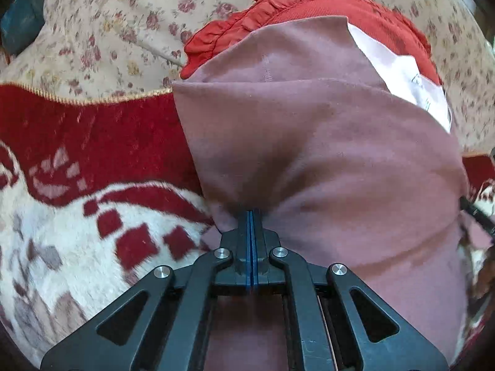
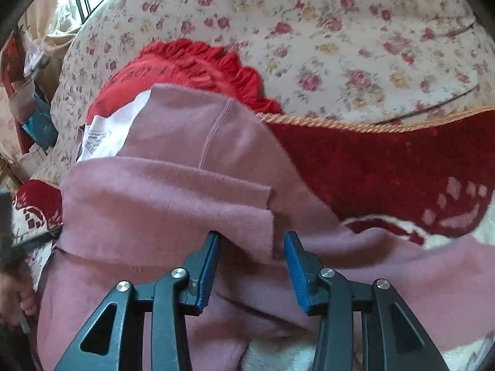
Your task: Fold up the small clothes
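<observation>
- Jaws on my left gripper are pressed together, blue pads meeting, pinching a gathered bit of the pink garment; cloth puckers into creases right at the tips.
- Jaws on my right gripper stand apart, blue pads not pressing on anything; a loose folded corner of the pink garment hangs down between them, pads clear of it as far as I can tell.
- Pink garment lies folded over itself, upper layer lapped across the lower one, a stitched seam running down the far layer.
- White care label sticks out at the garment's far edge; print too blurred to read. Same label shows at left in the right wrist view.
- Red ruffled garment lies under and behind the pink one, frilled edge poking out past it; also seen at.
- Both rest on a red and white patterned blanket with a gold corded edge, which lies over a floral sheet.
- Part of a hand shows at the left edge of the right wrist view, blurred.
</observation>
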The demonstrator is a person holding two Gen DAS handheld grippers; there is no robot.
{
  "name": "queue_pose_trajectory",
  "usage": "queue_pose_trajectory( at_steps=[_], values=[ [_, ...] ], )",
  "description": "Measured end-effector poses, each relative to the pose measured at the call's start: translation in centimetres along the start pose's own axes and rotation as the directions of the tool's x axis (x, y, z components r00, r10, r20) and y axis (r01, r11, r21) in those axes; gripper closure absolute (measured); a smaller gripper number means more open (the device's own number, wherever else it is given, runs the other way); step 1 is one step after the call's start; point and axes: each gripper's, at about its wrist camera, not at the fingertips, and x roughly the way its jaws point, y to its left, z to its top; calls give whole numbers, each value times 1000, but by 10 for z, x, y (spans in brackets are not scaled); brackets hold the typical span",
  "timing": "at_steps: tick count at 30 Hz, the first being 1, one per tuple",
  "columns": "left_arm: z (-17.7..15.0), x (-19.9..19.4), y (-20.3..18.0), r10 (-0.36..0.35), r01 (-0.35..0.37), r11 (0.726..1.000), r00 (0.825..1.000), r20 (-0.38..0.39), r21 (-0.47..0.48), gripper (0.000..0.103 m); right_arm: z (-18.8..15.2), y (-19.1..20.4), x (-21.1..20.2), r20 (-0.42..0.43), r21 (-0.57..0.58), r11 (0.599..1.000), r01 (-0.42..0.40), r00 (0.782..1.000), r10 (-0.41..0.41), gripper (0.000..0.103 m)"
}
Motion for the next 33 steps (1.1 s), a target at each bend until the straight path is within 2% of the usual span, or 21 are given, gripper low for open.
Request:
queue_pose_trajectory(
  at_steps=[1,2,5,8,11,13,15,19,20,21,22,23,24,25,26,28,29,30,31,32,33],
  values=[
    [-1,-1,-3,16,-17,1000,1000,4,22,101,1,4,-1,-6,-24,1000,-10,1000,10,89],
    [-1,-1,-6,37,-37,998,999,9,44,101,4,6,-4,-6,-42,999,-17,1000,17,98],
    [-2,-4,-13,68,-69,995,998,20,73,101,13,6,-23,-19,3,995,-95,995,95,99],
    [-9,-7,-10,58,-59,997,998,18,56,101,13,-7,-43,-56,147,966,-211,974,221,99],
    [-4,-2,-7,50,-51,998,999,14,48,101,5,-20,-38,-109,209,957,-200,968,226,99],
    [-2,-1,-5,43,-43,998,999,11,43,101,-2,-30,-21,-156,238,963,-129,973,169,99],
    [0,-1,-1,25,-26,999,1000,9,21,101,-8,-35,-10,-177,243,970,-27,982,71,99],
    [3,-3,5,-8,8,1000,1000,1,-28,101,0,-9,-16,-96,82,992,98,991,-90,99],
    [5,-1,9,-15,15,999,1000,-3,-34,101,3,1,-22,-54,18,982,190,980,-189,99],
    [5,0,10,-25,24,999,1000,-10,-40,101,4,5,-25,-24,-15,969,248,968,-249,99],
    [5,-1,10,-29,28,999,1000,-13,-44,101,4,4,-25,-23,-18,966,260,965,-260,99],
    [5,0,11,-32,31,998,999,-17,-48,101,3,-2,-23,-66,9,967,253,966,-252,99],
    [5,0,11,-32,31,998,999,-19,-49,101,1,-8,-21,-95,30,957,288,954,-284,99],
    [5,0,10,-29,28,999,999,-22,-43,101,0,-11,-24,-100,35,930,365,927,-360,99],
    [5,0,9,-23,22,999,999,-22,-35,101,3,-11,-29,-72,36,927,373,926,-369,99],
    [5,0,7,-11,11,1000,1000,-24,-17,101,13,-4,-40,3,77,961,264,964,-265,99],
    [5,0,7,-9,9,1000,1000,-24,-13,101,18,2,-47,51,95,981,172,983,-178,99],
    [5,1,7,-10,9,1000,1000,-26,-14,101,24,11,-54,106,87,993,79,990,-88,99],
    [5,1,8,-11,11,1000,1000,-27,-17,101,27,21,-55,127,66,998,14,992,-23,99],
    [6,2,9,-14,13,1000,999,-29,-23,101,29,31,-50,110,36,996,-86,991,81,99],
    [6,3,9,-14,14,1000,999,-30,-27,101,26,42,-40,42,3,981,-193,980,193,99]
  ],
)
